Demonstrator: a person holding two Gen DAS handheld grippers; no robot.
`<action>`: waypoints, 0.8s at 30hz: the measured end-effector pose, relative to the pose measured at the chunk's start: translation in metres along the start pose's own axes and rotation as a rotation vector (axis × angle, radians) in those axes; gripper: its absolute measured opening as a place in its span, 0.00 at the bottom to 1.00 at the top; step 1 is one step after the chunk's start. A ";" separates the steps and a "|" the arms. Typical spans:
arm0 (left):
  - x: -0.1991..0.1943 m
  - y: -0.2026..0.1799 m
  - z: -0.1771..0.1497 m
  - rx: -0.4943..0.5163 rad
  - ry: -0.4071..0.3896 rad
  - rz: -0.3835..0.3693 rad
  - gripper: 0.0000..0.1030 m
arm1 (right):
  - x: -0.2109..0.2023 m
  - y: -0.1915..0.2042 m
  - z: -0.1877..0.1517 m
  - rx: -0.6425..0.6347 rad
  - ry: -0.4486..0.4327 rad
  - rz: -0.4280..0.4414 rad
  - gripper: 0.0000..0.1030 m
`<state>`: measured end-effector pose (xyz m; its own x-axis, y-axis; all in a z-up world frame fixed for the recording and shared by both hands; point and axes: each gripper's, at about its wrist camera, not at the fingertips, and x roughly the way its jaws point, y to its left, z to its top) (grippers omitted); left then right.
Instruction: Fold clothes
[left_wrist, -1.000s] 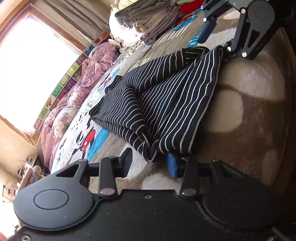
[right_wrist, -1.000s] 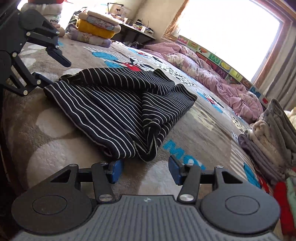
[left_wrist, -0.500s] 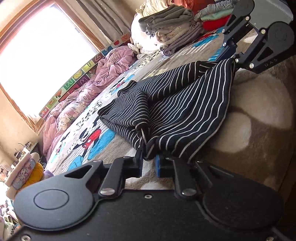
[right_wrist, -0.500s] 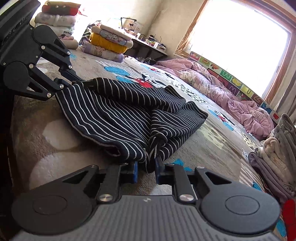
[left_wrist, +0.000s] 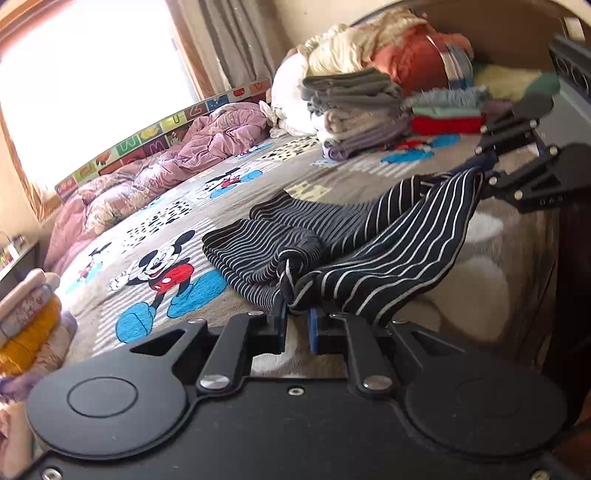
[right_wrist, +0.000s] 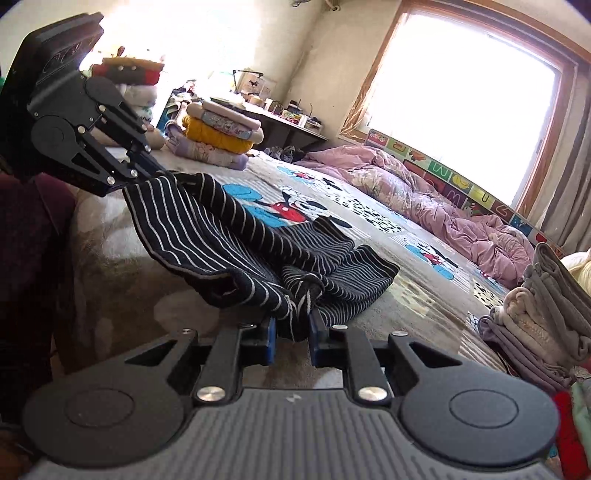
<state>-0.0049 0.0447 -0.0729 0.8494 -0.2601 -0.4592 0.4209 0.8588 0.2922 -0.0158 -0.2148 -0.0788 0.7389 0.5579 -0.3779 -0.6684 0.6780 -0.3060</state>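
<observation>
Low in the centre of the left wrist view, the left gripper (left_wrist: 297, 326) is clamped on a bunched corner of the striped garment (left_wrist: 369, 254), the dark cloth with thin white lines pinched between its blue pads. From that pinch the garment runs up toward the upper right of the frame, where the right gripper (left_wrist: 480, 173) holds its other corner, so the near edge hangs off the bed cover (left_wrist: 258, 177) between the two claws. The rest of the garment trails away to the centre of the frame and lies in folds on the cartoon-printed cover.

Seen from the right wrist, the right gripper (right_wrist: 291, 332) is likewise closed on a gathered corner at the bottom centre, and the left gripper (right_wrist: 162, 173) grips the cloth at the upper left. A stack of folded clothes (left_wrist: 358, 114) sits well beyond, at the upper right of the left wrist view.
</observation>
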 end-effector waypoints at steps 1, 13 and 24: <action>0.003 0.009 0.005 -0.053 -0.010 -0.009 0.10 | 0.002 -0.008 0.005 0.038 -0.017 -0.003 0.18; 0.071 0.095 0.054 -0.411 0.017 -0.116 0.07 | 0.083 -0.116 0.043 0.438 -0.049 0.070 0.18; 0.154 0.158 0.061 -0.576 0.074 -0.182 0.04 | 0.182 -0.177 0.032 0.658 0.008 0.111 0.18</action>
